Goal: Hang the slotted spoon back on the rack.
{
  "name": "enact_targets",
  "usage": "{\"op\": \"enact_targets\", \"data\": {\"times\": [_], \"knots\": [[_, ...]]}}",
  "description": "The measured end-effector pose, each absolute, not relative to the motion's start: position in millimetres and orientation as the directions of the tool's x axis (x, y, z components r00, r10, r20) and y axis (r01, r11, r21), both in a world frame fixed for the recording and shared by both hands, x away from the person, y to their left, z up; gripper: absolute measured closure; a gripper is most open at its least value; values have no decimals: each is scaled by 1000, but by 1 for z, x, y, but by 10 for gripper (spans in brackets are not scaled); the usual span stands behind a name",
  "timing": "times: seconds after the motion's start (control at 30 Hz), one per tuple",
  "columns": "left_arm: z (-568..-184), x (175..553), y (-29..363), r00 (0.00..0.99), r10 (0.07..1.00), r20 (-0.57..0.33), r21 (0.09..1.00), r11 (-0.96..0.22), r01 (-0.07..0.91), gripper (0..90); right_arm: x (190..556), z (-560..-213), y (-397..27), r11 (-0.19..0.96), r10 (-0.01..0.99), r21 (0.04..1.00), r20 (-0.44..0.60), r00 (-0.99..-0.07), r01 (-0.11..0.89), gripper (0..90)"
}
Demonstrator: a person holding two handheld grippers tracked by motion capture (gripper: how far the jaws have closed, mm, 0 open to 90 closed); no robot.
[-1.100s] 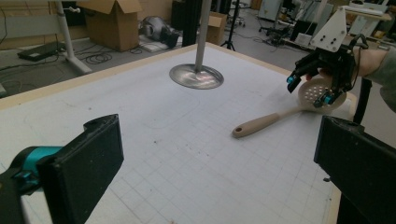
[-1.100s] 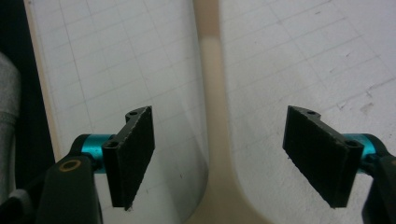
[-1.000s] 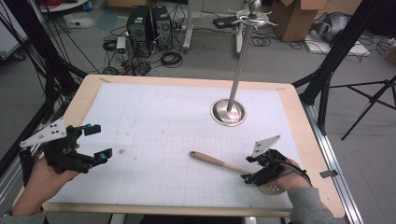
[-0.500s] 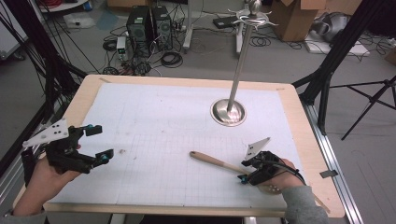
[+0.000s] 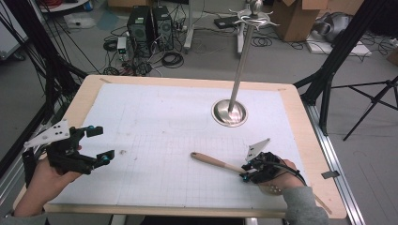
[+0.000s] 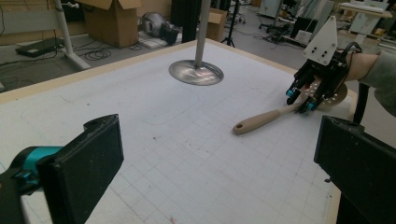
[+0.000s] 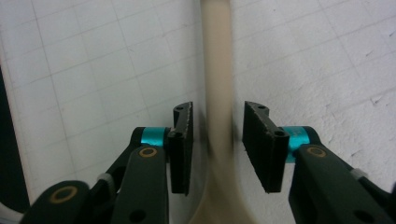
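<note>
The wooden spoon (image 7: 218, 88) lay flat on the white mat (image 5: 164, 122), its handle between the jaws of our right gripper (image 7: 217, 140). The jaws had just been closing, but a gap remained on each side. We judged the grasp step incomplete: next, close fully, then lift. Our left gripper (image 5: 96, 143) hovered open, well apart, with the metal stand (image 5: 230, 111) beyond.

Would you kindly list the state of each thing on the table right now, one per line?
Wooden spoon: lying flat on the mat, handle between the jaws of the right hand-held gripper.
Right hand-held gripper: jaws just closing around the handle, small gaps left, not yet pressing.
Left hand-held gripper: open, empty, held above the mat.
Metal stand: upright on its round base, nothing hanging.
</note>
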State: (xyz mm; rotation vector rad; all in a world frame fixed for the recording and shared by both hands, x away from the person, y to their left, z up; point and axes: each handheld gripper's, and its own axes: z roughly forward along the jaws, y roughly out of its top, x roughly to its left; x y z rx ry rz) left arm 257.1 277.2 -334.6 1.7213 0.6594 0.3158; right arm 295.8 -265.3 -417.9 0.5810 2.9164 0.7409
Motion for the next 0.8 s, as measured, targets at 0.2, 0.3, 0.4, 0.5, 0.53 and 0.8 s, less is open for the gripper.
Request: {"op": "enact_targets", "data": {"times": [0.2,0.3,0.4,0.5,0.53,0.8], "knots": [[-335,257,275,805,578,-134,957,-136,257,19,296,-419,-266,808,378,484,12,-926,336,770],[-335,257,275,805,578,-133,957,-137,256,18,295,-418,-265,810,377,484,2,-926,331,777],[-335,257,275,806,577,-131,957,-139,255,19,295,-418,-266,807,380,486,11,-925,337,778],[-335,257,275,807,576,-129,957,-141,254,19,294,-418,-266,806,378,489,10,-926,334,779],[-335,257,276,806,577,-131,957,-138,255,18,295,-418,-266,807,377,489,7,-926,333,780],[-333,256,278,803,582,-132,960,-128,250,18,294,-413,-270,777,389,531,17,-921,337,781]]}}
